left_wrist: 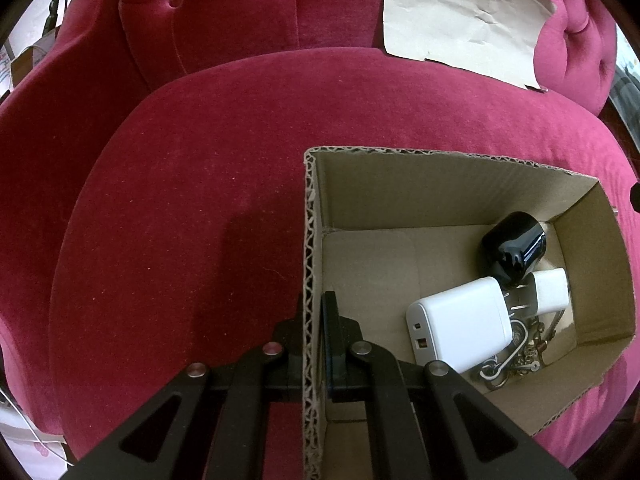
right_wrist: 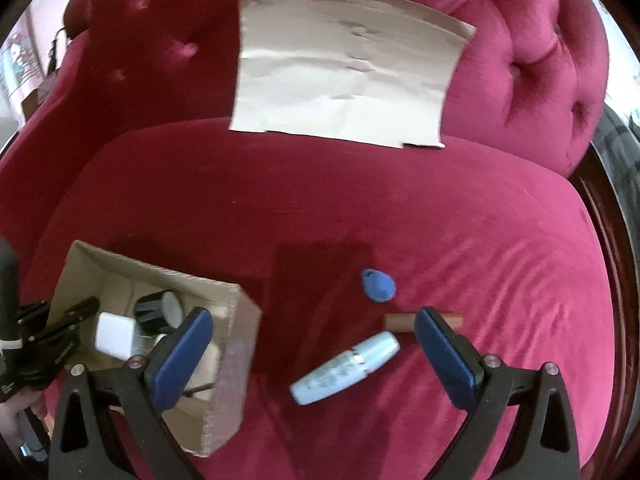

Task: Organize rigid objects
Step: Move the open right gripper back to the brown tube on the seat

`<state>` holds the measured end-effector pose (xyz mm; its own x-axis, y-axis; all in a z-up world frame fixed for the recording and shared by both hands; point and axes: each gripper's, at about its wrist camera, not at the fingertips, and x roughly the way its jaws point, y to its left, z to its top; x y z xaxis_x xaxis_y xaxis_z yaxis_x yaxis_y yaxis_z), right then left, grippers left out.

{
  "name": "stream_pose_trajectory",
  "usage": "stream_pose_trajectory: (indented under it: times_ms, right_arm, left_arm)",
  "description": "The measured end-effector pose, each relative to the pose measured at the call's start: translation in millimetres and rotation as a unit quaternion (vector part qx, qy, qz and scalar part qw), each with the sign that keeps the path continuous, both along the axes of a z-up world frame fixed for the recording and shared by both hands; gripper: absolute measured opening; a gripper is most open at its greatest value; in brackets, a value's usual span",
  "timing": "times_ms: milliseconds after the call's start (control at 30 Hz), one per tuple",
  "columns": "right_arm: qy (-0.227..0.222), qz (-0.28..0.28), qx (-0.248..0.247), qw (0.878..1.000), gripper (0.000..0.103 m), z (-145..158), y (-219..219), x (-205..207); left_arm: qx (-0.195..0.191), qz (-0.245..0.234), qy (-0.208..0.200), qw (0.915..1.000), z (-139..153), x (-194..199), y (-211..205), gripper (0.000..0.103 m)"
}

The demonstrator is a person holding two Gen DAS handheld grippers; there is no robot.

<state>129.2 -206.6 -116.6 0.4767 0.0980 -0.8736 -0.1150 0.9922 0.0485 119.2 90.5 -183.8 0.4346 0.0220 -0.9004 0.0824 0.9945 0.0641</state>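
Left wrist view shows the left gripper (left_wrist: 314, 344) clamped on the near-left wall of the cardboard box (left_wrist: 440, 184), one finger outside and one inside, steadying it on the red sofa seat (left_wrist: 200, 200). Inside the box, toward its right end, lie a large white charger (left_wrist: 460, 322), a smaller white plug (left_wrist: 552, 290), a black rounded object (left_wrist: 514, 248) and a bunch of keys (left_wrist: 520, 354).

Right wrist view has the right gripper (right_wrist: 312, 356) spread wide and holding nothing, poised over the loose items on the cushion. Nearest, between the fingers, lies a pale blue tube (right_wrist: 344, 368), tilted on its side. Just past it, beside the right finger, is a short brown cylinder (right_wrist: 400, 322), partly hidden. A little farther sits a blue teardrop tag (right_wrist: 378, 286). A sheet of tan paper (right_wrist: 344, 64) leans on the backrest, well apart.

Judging by this, the step in hand is collecting the remaining loose pieces into the box, with several already in. The next move likely calls for lowering onto the tube, closing across its narrow width, and carrying it left over the box rim.
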Motion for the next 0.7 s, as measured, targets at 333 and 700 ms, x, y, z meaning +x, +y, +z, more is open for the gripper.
stream_pose_trajectory:
  times_ms: [333, 700]
  right_arm:
    - [0.025, -0.04, 0.004, 0.999, 0.103, -17, -39, 6]
    - [0.061, -0.066, -0.003, 0.996, 0.103, -48, -71, 5]
  left_arm:
    - [-0.003, -0.003, 0.001, 1.0, -1, 2, 1, 0.004]
    - [-0.002, -0.003, 0.001, 1.0, -1, 2, 1, 0.004]
